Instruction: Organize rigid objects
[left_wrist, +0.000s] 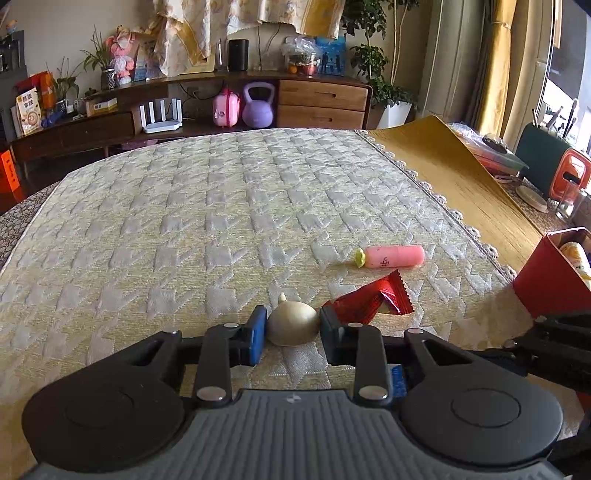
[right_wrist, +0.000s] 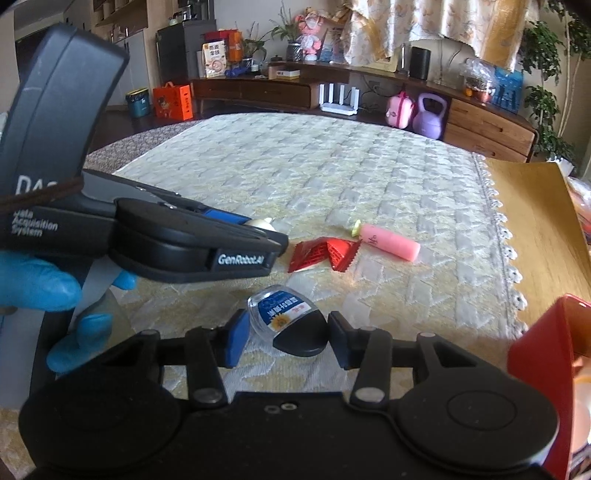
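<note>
While both tools sit low over the patterned cloth (left_wrist: 221, 206) on the tabletop, the left tool (left_wrist: 293, 328) pinches a small beige garlic-shaped thing (left_wrist: 293, 326) between its pads. The right tool (right_wrist: 288, 338) closes on a clear little jar (right_wrist: 286, 321) with a blue label and black lid. Just beyond lie a red wrapper (left_wrist: 369, 301) and a pink tube (left_wrist: 393, 256); a red box (left_wrist: 550, 280) stands at the right edge.

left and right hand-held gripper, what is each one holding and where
The left hand-held gripper pinches a small beige round piece across its sides. The right hand-held gripper clamps a small clear jar with a black lid, across its width.
</note>
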